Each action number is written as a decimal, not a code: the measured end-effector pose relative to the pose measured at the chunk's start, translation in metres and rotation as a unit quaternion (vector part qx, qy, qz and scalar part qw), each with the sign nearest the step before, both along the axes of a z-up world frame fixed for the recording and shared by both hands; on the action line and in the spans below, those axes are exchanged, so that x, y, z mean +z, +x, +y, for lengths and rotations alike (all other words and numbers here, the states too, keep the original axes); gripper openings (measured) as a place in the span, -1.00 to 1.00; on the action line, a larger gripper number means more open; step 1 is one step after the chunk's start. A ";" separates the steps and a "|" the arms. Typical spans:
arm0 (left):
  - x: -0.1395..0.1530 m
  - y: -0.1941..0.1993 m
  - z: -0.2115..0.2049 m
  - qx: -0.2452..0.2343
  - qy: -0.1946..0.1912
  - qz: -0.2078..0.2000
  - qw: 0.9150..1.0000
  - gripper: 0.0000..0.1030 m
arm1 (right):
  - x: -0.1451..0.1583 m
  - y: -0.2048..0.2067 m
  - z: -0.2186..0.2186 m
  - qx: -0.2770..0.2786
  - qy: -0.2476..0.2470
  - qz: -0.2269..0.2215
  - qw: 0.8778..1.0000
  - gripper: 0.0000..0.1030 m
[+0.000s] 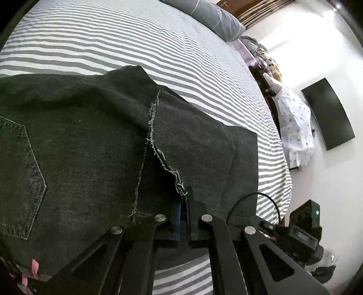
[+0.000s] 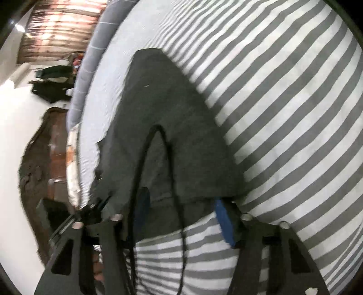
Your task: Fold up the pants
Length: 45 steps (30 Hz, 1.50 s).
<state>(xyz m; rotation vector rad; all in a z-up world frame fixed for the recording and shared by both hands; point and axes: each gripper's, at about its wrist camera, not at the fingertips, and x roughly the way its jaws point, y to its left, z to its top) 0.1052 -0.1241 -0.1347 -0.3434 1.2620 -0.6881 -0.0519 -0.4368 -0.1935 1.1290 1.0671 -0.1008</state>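
Dark grey denim pants (image 1: 90, 140) lie on the striped bed (image 1: 113, 40), folded, with a back pocket (image 1: 20, 172) at the left and a frayed hem (image 1: 156, 145) running down the middle. My left gripper (image 1: 184, 197) is shut on the near end of that frayed hem, its blue pads pressed together. In the blurred right wrist view the pants (image 2: 172, 118) stretch away from me. My right gripper (image 2: 181, 211) stands open over their near edge, the cloth lying between its blue pads (image 2: 223, 224). A black cable (image 2: 168, 145) loops in front of it.
A grey pillow (image 1: 211, 18) lies at the head of the bed. Beyond the bed's right edge are a pile of clothes with a dotted white cloth (image 1: 295, 127) and a dark screen (image 1: 326, 113) on the wall. In the right wrist view the pillow (image 2: 90, 68) and dark clutter border the bed's left side.
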 end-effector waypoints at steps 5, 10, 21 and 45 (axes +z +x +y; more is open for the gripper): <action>0.002 -0.002 0.000 0.006 0.006 -0.005 1.000 -0.95 | -0.009 -0.001 -0.009 -0.033 0.010 0.012 0.999 -0.57; 0.006 -0.008 -0.002 0.007 0.016 -0.018 1.000 -0.95 | 0.004 0.002 -0.004 -0.012 -0.053 0.008 0.999 -0.84; 0.003 -0.028 0.010 -0.004 0.035 -0.037 0.999 -0.95 | 0.026 0.006 0.012 0.051 -0.148 0.022 0.987 -0.85; 0.031 -0.028 0.082 0.055 0.135 -0.096 0.985 -0.68 | 0.120 -0.020 -0.009 0.139 -0.377 -0.007 0.916 0.26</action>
